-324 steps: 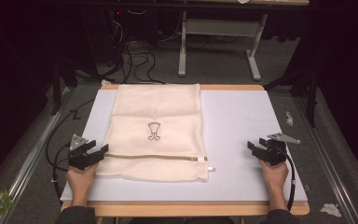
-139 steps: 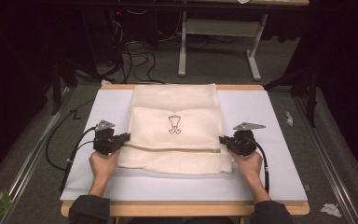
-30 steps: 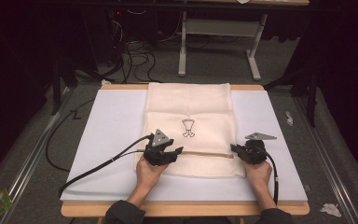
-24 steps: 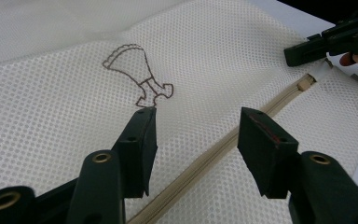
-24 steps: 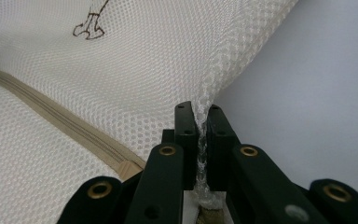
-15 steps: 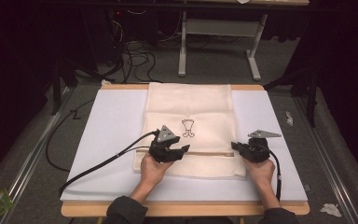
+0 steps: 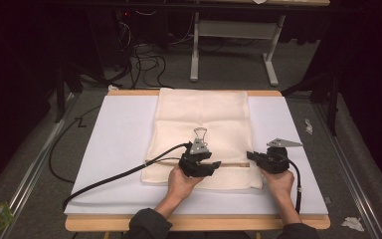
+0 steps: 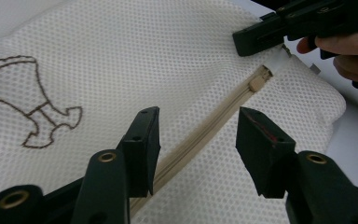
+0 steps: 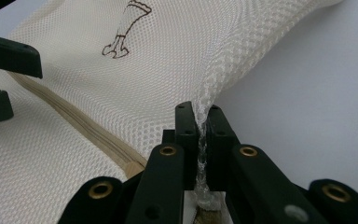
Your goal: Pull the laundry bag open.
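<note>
Your one surface (image 7: 114, 149) is a wooden top under a white pad, and one cream mesh bag (image 7: 204, 119) lies on it, running from the far edge toward the near edge, nearer the right side than the left. The bag's near part is folded and rumpled. One brown embroidered emblem (image 8: 28, 102) sits on the mesh, and in the high view it lies just past your left claw. One tan zipper (image 8: 200, 135) runs across the bag's near part, parallel to the near edge, with one slider (image 8: 257, 83) toward its right end.

You hold two claws. Your left claw (image 8: 198, 140) stands wide, its two jaws straddling the zipper line with mesh under them; whether the tips touch the cloth you cannot tell from these views. In the high view it sits over the middle of the bag's near part (image 7: 199, 164), one black cable (image 7: 114, 177) trailing off toward the near left corner.

Your right claw (image 9: 200, 126) is pinched tight on a bunched ridge of mesh at the bag's right edge, beside the zipper's end, and the cloth rises into its jaws.
</note>
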`<action>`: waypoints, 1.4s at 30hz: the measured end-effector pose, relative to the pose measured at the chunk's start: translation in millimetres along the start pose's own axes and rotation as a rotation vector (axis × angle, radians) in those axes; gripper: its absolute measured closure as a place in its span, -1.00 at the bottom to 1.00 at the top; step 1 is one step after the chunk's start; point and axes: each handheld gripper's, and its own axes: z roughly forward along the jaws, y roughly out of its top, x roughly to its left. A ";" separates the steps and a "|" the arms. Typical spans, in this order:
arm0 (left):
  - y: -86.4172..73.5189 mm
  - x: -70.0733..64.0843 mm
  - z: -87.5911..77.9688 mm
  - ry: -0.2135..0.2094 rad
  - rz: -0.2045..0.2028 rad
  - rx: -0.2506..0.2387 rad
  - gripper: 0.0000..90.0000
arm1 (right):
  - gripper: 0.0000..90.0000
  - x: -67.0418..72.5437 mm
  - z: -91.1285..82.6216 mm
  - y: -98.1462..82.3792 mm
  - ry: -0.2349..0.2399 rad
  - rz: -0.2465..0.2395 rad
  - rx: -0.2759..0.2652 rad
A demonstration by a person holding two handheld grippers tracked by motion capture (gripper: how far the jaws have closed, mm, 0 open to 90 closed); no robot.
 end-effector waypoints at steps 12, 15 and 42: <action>5.6 -16.2 25.8 -0.067 -0.008 0.012 0.25 | 0.94 0.0 -1.6 0.7 0.013 -0.004 -0.010; 5.4 -15.2 28.2 -0.080 -0.020 0.016 0.32 | 0.94 0.3 -0.9 0.7 0.012 -0.005 -0.012; 10.5 -30.5 67.2 -0.132 -0.030 0.059 0.34 | 0.94 5.4 -2.4 5.1 0.036 -0.021 -0.030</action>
